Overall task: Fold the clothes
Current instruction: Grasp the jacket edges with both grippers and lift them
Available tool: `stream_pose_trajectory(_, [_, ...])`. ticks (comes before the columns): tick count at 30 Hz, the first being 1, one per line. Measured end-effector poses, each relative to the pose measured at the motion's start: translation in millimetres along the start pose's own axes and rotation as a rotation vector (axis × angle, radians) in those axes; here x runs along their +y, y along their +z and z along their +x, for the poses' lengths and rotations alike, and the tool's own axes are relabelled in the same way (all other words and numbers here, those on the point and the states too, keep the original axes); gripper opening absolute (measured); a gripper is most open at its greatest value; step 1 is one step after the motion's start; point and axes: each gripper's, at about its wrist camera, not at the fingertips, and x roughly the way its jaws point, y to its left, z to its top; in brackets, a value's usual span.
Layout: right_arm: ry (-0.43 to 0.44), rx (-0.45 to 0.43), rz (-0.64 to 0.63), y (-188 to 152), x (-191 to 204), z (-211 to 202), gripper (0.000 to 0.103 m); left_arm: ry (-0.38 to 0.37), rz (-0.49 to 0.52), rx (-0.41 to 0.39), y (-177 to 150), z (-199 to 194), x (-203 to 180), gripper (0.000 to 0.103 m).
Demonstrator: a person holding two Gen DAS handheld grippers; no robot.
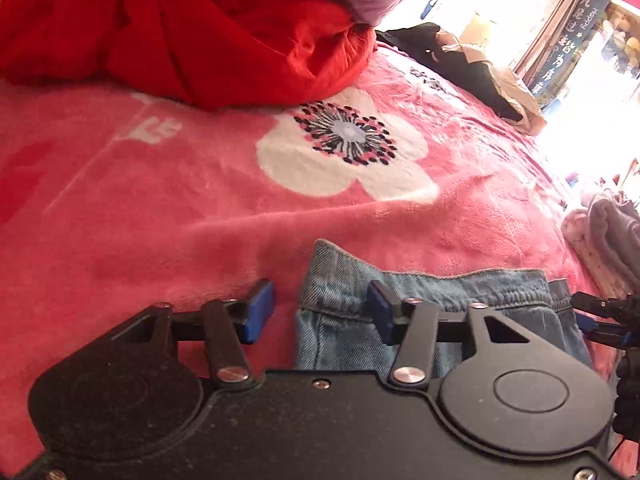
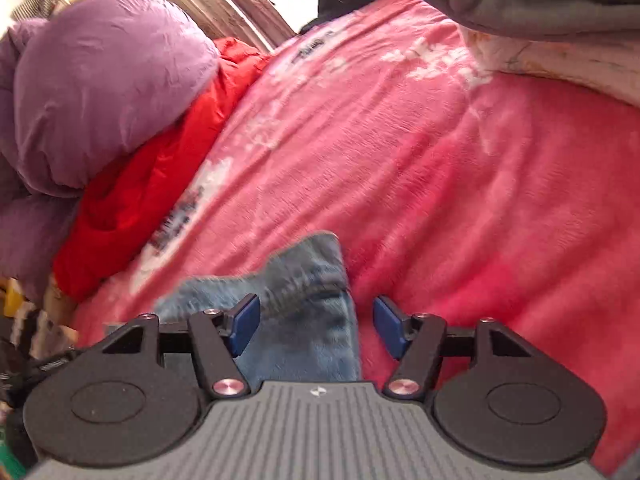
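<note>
Both grippers tilt down over a pink blanket (image 1: pixel 160 208). The left gripper (image 1: pixel 320 312) gapes above jeans (image 1: pixel 460 292). The right gripper (image 2: pixel 316 328) also stands open, with denim loose between its pads.

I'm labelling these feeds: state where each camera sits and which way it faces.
Left wrist: on the left gripper, facing down across the jeans and pink blanket toward the red garment; its own fingers and the right gripper show.
Right wrist: on the right gripper, facing down over the jeans toward the purple bedding; own fingers show.
Shared: jeans, blanket, red garment.
</note>
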Motion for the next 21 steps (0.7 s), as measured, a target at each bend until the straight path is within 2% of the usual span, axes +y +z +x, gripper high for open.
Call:
stream_pose_trajectory(1, [0.042,0.001,0.010,2.2,-1.9,2.5,0.051,-0.014,-0.024,0.000,1.4,-0.9,3.0,0.008])
stream_pose_trajectory(2, [0.069,0.011,0.010,4.5,-2.4,4.0,0.013,-0.024,-0.051,-0.014,2.9,-4.6,7.8,0.008])
stream_pose_trajectory(3, [0.089,0.010,0.007,6.3,-2.4,3.5,0.014,-0.048,-0.084,-0.029,3.8,-8.3,14.2,0.008])
stream_pose_trajectory(4, [0.074,-0.046,-0.017,5.0,-0.7,-7.6,0.014,-0.077,-0.115,-0.031,2.9,-9.2,19.8,0.009])
stream_pose_trajectory(5, [0.071,-0.085,-0.044,3.6,0.3,-18.7,0.014,-0.083,-0.124,-0.025,1.6,-7.7,22.2,0.009])
stream_pose_trajectory(6, [0.075,-0.101,-0.053,1.2,-1.1,-23.5,0.013,-0.057,-0.103,-0.012,-0.8,-2.1,19.7,0.009])
stream_pose_trajectory(9, [-0.038,-0.028,-0.158,-8.6,2.0,2.6,0.015,-0.063,-0.161,-0.016,-3.7,-0.4,25.1,0.010])
stream_pose_trajectory(12, [-0.046,-0.043,-0.188,-7.9,9.6,-2.2,0.016,-0.108,-0.114,-0.087,-2.8,-23.5,18.6,0.010])
stream_pose_trajectory(16, [0.074,-0.154,-0.201,-4.1,14.1,-37.6,0.016,-0.299,-0.085,-0.235,-12.0,-71.7,18.1,0.009])
stream_pose_trajectory(18, [0.151,-0.205,-0.231,-6.1,15.7,-57.9,0.016,-0.365,-0.005,-0.262,-27.3,-95.4,16.3,0.009])
stream_pose_trajectory(21, [0.282,-0.243,-0.382,-21.5,25.9,-97.0,0.016,-0.481,0.173,-0.274,-60.6,-132.4,10.1,0.009])
